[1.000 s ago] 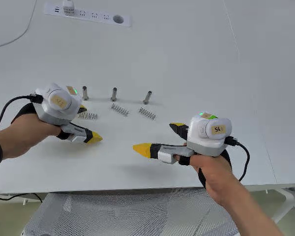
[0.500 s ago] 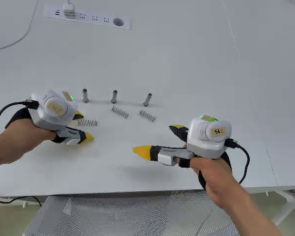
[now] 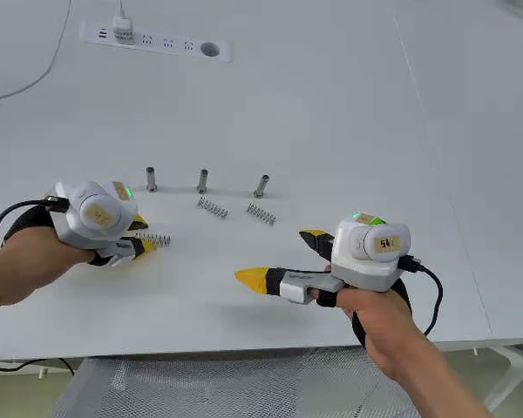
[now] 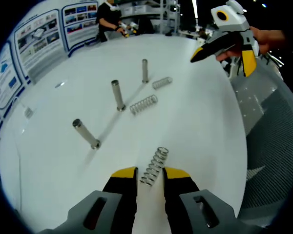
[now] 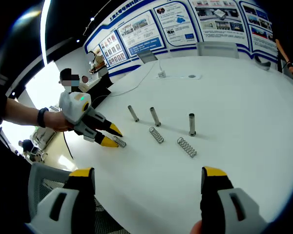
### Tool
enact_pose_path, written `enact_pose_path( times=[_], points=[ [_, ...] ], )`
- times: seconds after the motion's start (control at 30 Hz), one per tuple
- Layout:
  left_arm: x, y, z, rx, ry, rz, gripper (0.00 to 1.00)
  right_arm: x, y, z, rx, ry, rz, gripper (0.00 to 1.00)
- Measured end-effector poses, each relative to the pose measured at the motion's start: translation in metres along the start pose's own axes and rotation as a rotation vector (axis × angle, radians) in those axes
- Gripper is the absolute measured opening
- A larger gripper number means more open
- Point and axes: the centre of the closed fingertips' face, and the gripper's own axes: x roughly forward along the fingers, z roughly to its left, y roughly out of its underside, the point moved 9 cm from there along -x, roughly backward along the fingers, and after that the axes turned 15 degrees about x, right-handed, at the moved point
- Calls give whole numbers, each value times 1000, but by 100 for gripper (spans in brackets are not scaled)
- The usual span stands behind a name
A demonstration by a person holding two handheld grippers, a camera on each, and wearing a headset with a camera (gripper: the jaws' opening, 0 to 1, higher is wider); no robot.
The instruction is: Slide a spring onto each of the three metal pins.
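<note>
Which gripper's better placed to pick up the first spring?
Left. The left gripper has its open jaws on either side of one spring; the right gripper is open too, but apart from every spring.

White yellow-tipped right gripper (image 3: 281,257), black cable (image 3: 435,284)
</note>
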Motion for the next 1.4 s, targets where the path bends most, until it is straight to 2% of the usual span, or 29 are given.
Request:
enact_pose_path(
  times=[0.2,0.27,0.53,0.8,1.1,1.4],
  points=[
    [-4,3,-6,51,12,17,13,-1,-1,0,4,2,-7,91],
    [-4,3,-6,47,10,17,12,-1,-1,0,3,2,-6,91],
    [-4,1,-7,9,-9,44,10,0,-1,2,-2,-3,-4,91],
    [-8,5,-8,-80,-15,42,10,0,1,3,6,-11,1,91],
    [-13,7,-13,-101,-24,41,10,1,3,4,12,-19,13,91],
    [-18,1,-16,-107,-29,24,10,3,3,6,10,-29,20,91]
  ],
)
